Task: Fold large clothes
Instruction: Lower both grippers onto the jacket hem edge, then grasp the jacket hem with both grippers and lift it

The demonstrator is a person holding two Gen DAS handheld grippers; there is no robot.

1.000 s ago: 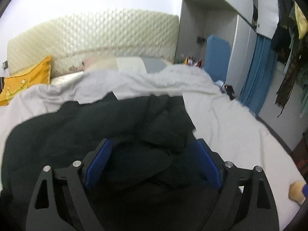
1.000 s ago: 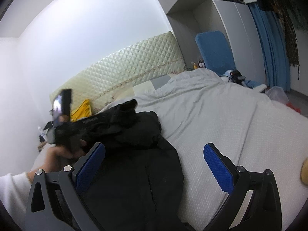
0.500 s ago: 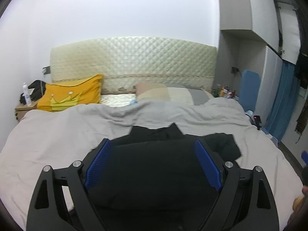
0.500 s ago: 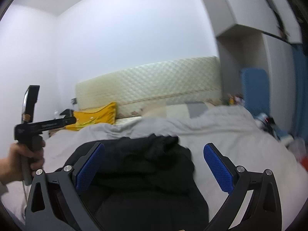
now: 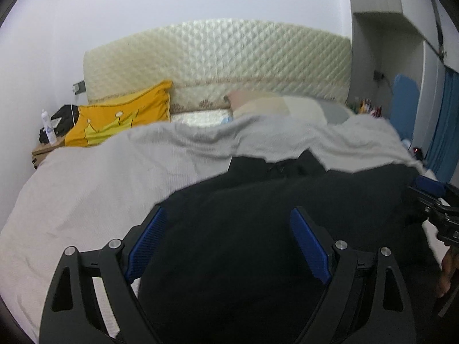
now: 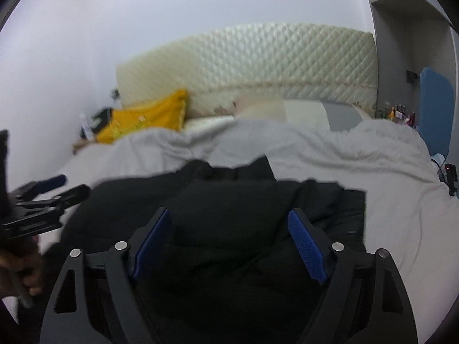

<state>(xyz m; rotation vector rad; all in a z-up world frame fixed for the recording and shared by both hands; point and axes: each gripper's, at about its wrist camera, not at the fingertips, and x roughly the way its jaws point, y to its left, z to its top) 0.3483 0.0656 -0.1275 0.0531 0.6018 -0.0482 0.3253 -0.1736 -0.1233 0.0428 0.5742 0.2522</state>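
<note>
Garment: a large black garment point(image 5: 258, 215) lies bunched on the bed point(image 5: 86, 189), toward its foot edge and nearer the right side; its collar end points at the headboard point(image 5: 218, 66); the blur hides whether it is a jacket or a coat.
Left tongs point(image 5: 226, 246): your left tongs stand wide over the garment's near part; cloth shows between the blue pads but they press on nothing.
Right tongs point(image 6: 229, 243): your right tongs are wide but closing, with a raised fold of black cloth between them; the pads do not yet pinch it.
Risk: you may catch several layers at once, since the cloth is heaped; that would drag the whole bundle instead of one edge.
Risk: the grey bedsheet point(image 6: 387, 172) is loose and wrinkled; a low pinch could take it along.
Containers: none in view; the nightstand point(image 5: 46, 149) beyond the yellow pillow point(image 5: 120, 120) only carries a bottle and a dark item.
</note>
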